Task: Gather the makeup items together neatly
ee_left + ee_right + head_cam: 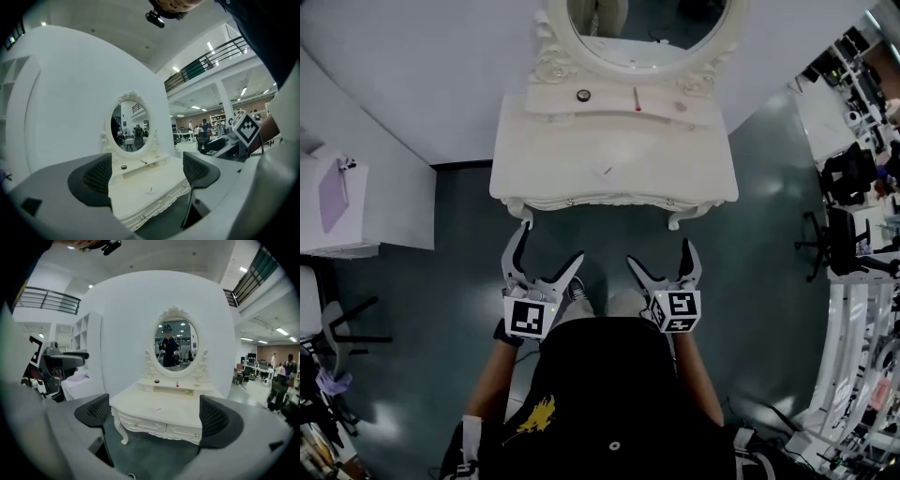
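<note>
A white dressing table [675, 164] with an oval mirror [647, 28] stands in front of me. On its raised shelf lie a small round dark compact [583, 95], a thin red stick [637, 99] and a faint pinkish item [681, 106]. A small thin item [602, 171] lies on the main tabletop. My left gripper [551, 246] and right gripper [661, 255] hang over the floor just short of the table's front edge, both open and empty. The left gripper view shows the compact [123, 167] and red stick [144, 162] far beyond the jaws; the right gripper view shows the compact [156, 381] and red stick [177, 385] too.
A white cabinet [356, 234] with a purple item [333, 192] stands at the left. Black office chairs [844, 234] and white desks [862, 328] fill the right side. Dark teal floor lies between me and the table; its curved legs [523, 214] are near the left gripper.
</note>
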